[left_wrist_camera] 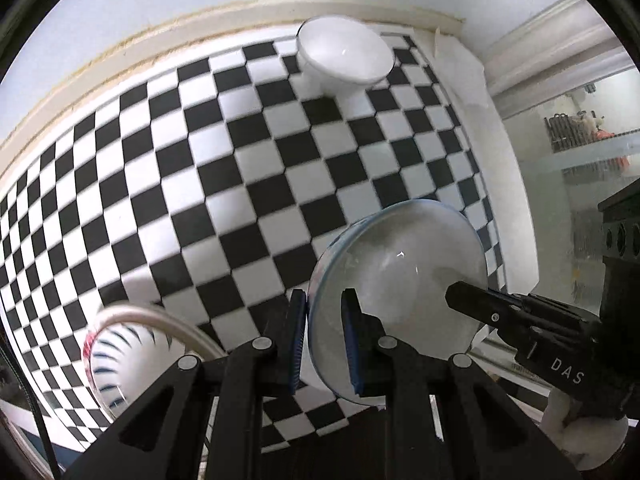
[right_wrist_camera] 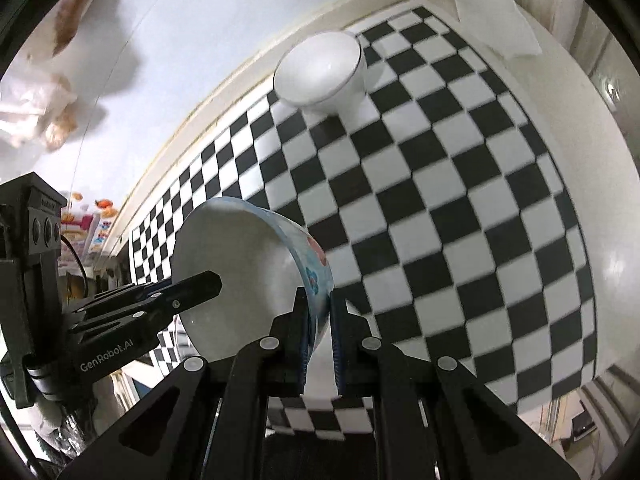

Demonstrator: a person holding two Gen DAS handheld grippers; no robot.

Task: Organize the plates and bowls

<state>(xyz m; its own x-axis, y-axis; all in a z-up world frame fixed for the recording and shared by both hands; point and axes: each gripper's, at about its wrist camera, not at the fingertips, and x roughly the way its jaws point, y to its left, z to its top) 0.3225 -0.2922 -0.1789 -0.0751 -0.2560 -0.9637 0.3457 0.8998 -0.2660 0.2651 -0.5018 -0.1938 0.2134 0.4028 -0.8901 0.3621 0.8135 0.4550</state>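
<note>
A white bowl point(left_wrist_camera: 400, 276) with a blue rim and a flower print on its outside point(right_wrist_camera: 240, 264) hangs tilted above the checkered tablecloth point(left_wrist_camera: 200, 168). My left gripper point(left_wrist_camera: 323, 304) is shut on its left rim, one pad inside and one outside. My right gripper point(right_wrist_camera: 319, 300) is shut on the opposite rim. In each wrist view the other gripper reaches in from the side, the right gripper point(left_wrist_camera: 456, 298) and the left gripper point(right_wrist_camera: 214, 280), each with one finger inside the bowl. A plain white bowl point(left_wrist_camera: 344, 54) point(right_wrist_camera: 320, 70) stands upright at the far edge of the cloth.
A bowl with dark blue stripes point(left_wrist_camera: 128, 356) sits at the near left of the cloth. A white paper sheet point(right_wrist_camera: 496, 20) lies at the far right corner. A pale wall borders the far side of the table. A glass partition point(left_wrist_camera: 580, 200) stands to the right.
</note>
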